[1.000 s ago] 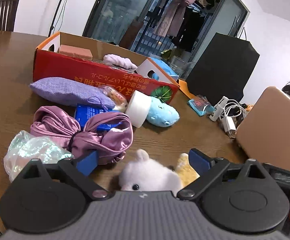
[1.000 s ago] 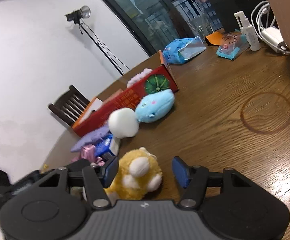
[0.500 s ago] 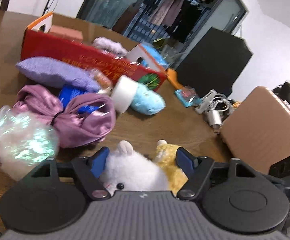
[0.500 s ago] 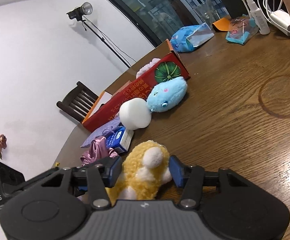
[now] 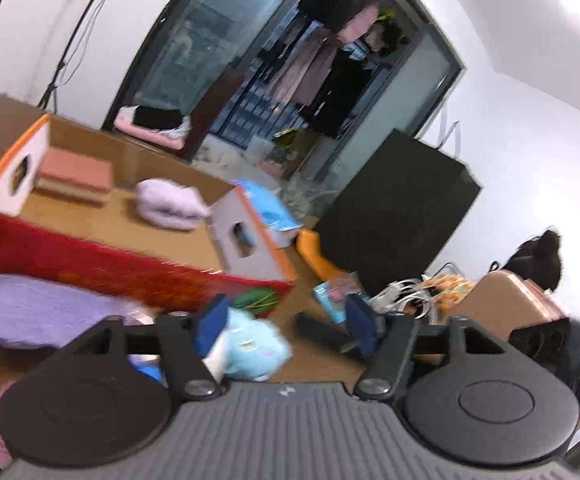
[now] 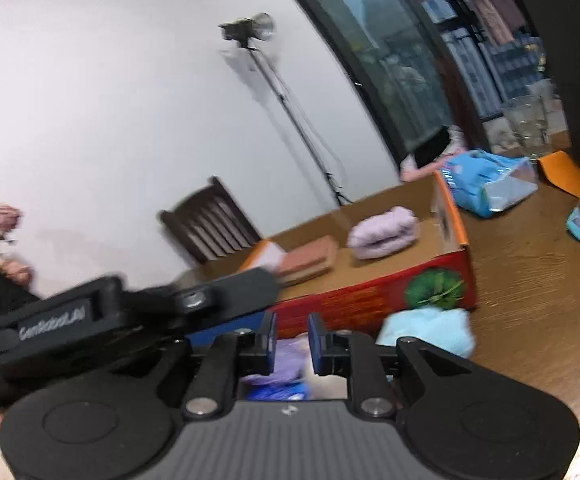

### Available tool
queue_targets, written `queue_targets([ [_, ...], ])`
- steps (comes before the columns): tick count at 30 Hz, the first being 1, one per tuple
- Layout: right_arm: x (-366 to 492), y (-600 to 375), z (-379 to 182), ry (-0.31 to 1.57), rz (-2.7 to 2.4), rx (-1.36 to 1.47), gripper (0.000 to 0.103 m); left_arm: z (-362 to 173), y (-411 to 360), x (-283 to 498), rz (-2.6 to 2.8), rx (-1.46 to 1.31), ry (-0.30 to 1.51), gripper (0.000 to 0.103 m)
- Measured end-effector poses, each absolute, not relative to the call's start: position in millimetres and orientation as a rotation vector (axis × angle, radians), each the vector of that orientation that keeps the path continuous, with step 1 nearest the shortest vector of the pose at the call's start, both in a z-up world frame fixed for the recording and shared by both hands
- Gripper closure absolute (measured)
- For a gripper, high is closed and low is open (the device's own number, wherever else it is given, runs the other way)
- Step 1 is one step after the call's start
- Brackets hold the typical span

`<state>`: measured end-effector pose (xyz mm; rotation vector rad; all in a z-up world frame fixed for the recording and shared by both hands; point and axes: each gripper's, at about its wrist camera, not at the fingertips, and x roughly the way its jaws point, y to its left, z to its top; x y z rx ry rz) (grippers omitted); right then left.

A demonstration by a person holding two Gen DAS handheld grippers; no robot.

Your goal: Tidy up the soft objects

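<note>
Hovering short of the cardboard box (image 5: pixel 90 256), both grippers looked empty; left gripper (image 5: pixel 285 322) fingers spread, no toy between; right gripper (image 6: pixel 293 340) had just been closing, a narrow gap left, pinching nothing; blue plush (image 5: pixel 254 350) lay before the box, lilac cloth (image 6: pixel 383 232) inside; likely between picks; next move calls for a firm grasp on the plush.

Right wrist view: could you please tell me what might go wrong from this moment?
1. The right gripper has just been closing, yet no toy shows between its pads, which stand a narrow gap apart. It may reach the red box carrying nothing.
2. The blue plush toy lies against the box's front wall, so a low pass towards the box could knock it aside.
</note>
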<state>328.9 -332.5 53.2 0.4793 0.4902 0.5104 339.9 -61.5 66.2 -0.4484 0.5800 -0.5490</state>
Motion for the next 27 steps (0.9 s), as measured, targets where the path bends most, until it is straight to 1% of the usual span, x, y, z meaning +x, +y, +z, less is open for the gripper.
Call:
queue_targets([
  [1, 330, -338, 52, 0.489, 0.493, 0.473, 0.078, 61, -57, 339, -0.549, -0.438, 0.594, 0.025],
  [2, 330, -345, 52, 0.489, 0.478, 0.467, 0.069, 55, -54, 338, -0.549, -0.429, 0.613, 0.019],
  [3, 329, -351, 52, 0.495, 0.465, 0.461, 0.056, 49, -55, 337, -0.544, -0.415, 0.654, 0.016],
  [5, 322, -366, 51, 0.513, 0.439, 0.433, 0.044, 40, -61, 332, -0.568, -0.386, 0.686, 0.015],
  [7, 317, -379, 48, 0.539, 0.392, 0.403, 0.041, 34, -67, 330, -0.572, -0.352, 0.705, 0.014],
  [9, 310, -385, 45, 0.571, 0.394, 0.399, 0.041, 40, -68, 325, -0.561, -0.315, 0.711, 0.014],
  [13, 272, -380, 28, 0.592, 0.613, 0.438, 0.039, 62, -44, 290, -0.592, -0.291, 0.623, 0.012],
  [14, 266, -377, 22, 0.593, 0.672, 0.441, 0.035, 63, -39, 279, -0.600, -0.266, 0.610, 0.009],
  [15, 262, -372, 16, 0.594, 0.713, 0.439, 0.031, 62, -35, 268, -0.600, -0.246, 0.611, 0.009],
  [17, 260, -356, 5, 0.613, 0.750, 0.423, 0.030, 57, -33, 254, -0.590, -0.209, 0.638, 0.009],
  [19, 266, -343, -1, 0.604, 0.800, 0.426, 0.031, 43, -34, 240, -0.565, -0.182, 0.676, 0.009],
  [20, 272, -336, -5, 0.604, 0.806, 0.435, 0.032, 36, -34, 236, -0.545, -0.184, 0.698, 0.009],
  [22, 287, -324, -9, 0.622, 0.789, 0.462, 0.038, 21, -31, 229, -0.524, -0.226, 0.732, 0.016],
  [23, 291, -321, -13, 0.642, 0.782, 0.477, 0.049, 13, -31, 229, -0.508, -0.246, 0.741, 0.029],
  [24, 296, -318, -16, 0.667, 0.766, 0.499, 0.055, 6, -31, 231, -0.494, -0.270, 0.756, 0.046],
  [25, 297, -316, -18, 0.678, 0.757, 0.522, 0.055, 1, -31, 232, -0.490, -0.297, 0.778, 0.054],
  [26, 296, -316, -18, 0.690, 0.750, 0.537, 0.056, -3, -31, 234, -0.487, -0.325, 0.797, 0.058],
  [27, 294, -318, -17, 0.703, 0.736, 0.543, 0.057, -3, -30, 233, -0.493, -0.347, 0.800, 0.058],
])
